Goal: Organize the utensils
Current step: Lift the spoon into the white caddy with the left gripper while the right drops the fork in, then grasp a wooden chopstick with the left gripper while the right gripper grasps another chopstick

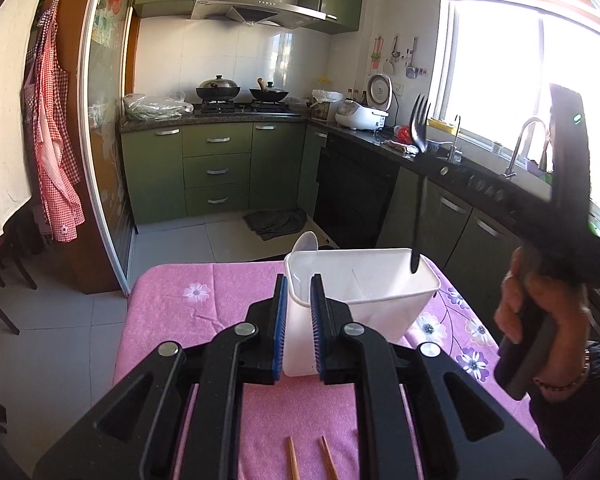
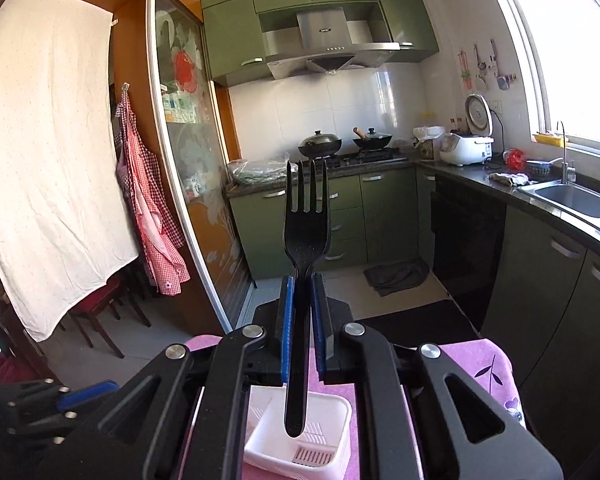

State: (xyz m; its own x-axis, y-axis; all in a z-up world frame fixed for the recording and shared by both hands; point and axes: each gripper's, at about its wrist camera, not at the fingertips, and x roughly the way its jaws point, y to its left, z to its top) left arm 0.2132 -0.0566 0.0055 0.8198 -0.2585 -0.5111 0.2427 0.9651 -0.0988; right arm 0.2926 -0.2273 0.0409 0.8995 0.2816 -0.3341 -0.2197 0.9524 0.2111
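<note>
Left gripper had its jaws narrow, clamped on the near wall of the white bin, one blue pad outside, one inside. Bin sat on the pink floral cloth covering the counter, toward its far edge. A white spoon stood up out of the bin's far-left corner.

Right gripper had its jaws nearly shut on the handle of a black fork. Fork stood upright, tines up, handle end hanging just above the bin, over its slotted bottom. In the left wrist view the fork was blurred, its handle tip at about rim level over the bin's right part; can't tell if it touched the rim. The right hand wrapped the gripper's grip at the counter's right edge.

Two chopsticks lay on the cloth near the counter's near edge, apart from each other, only their tips visible below the left gripper.
</note>
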